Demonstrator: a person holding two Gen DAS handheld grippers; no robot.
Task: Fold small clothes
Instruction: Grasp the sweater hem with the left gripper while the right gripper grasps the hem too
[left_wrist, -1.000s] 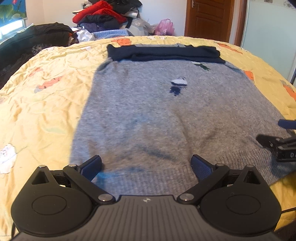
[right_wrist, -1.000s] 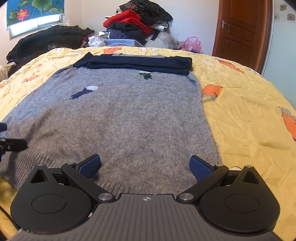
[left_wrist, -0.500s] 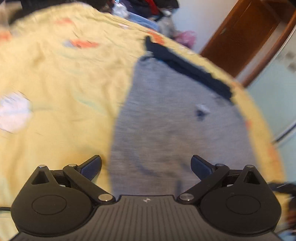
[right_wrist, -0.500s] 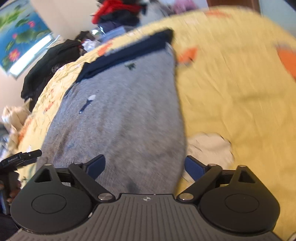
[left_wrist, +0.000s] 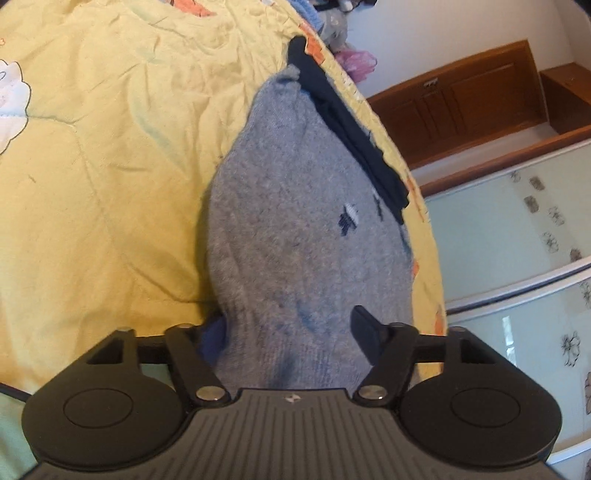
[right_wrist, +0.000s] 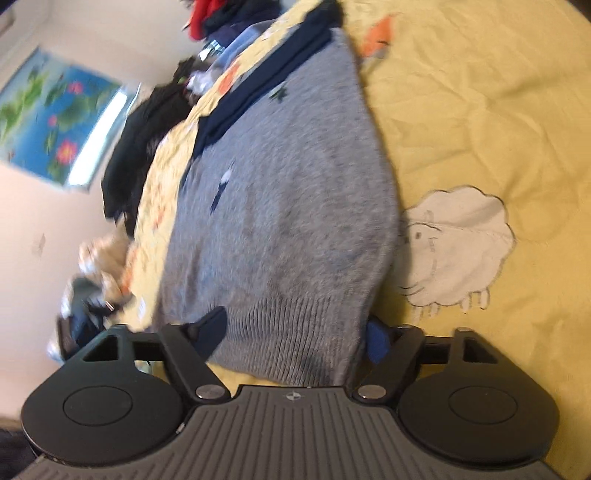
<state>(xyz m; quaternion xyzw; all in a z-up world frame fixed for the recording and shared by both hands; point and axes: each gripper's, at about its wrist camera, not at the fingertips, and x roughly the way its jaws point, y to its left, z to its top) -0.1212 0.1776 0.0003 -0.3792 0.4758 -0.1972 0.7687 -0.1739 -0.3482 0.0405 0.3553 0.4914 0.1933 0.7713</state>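
A grey knitted sweater (left_wrist: 295, 221) lies flat on a yellow bed cover (left_wrist: 92, 166), with a folded dark navy garment (left_wrist: 354, 136) across its far end. My left gripper (left_wrist: 288, 332) is tilted at the sweater's near left corner. Its jaws are closing with the hem between them, one pad under the edge and one on top, still wide apart. In the right wrist view the sweater (right_wrist: 288, 203) and the navy garment (right_wrist: 266, 77) show again. My right gripper (right_wrist: 295, 330) straddles the ribbed hem at the near right corner, jaws closing, pads not pressing.
A wooden door (left_wrist: 461, 107) and pale glass wardrobe panels (left_wrist: 517, 240) stand beyond the bed's right side. Black clothes (right_wrist: 140, 129) and a heap of red and dark garments (right_wrist: 221, 14) lie past the far edge. A white sheep print (right_wrist: 458, 251) marks the cover.
Both grippers have swung outward from the middle of the hem to the sweater's two near corners and rolled sideways. Their jaws stand narrower, with the hem now between them.
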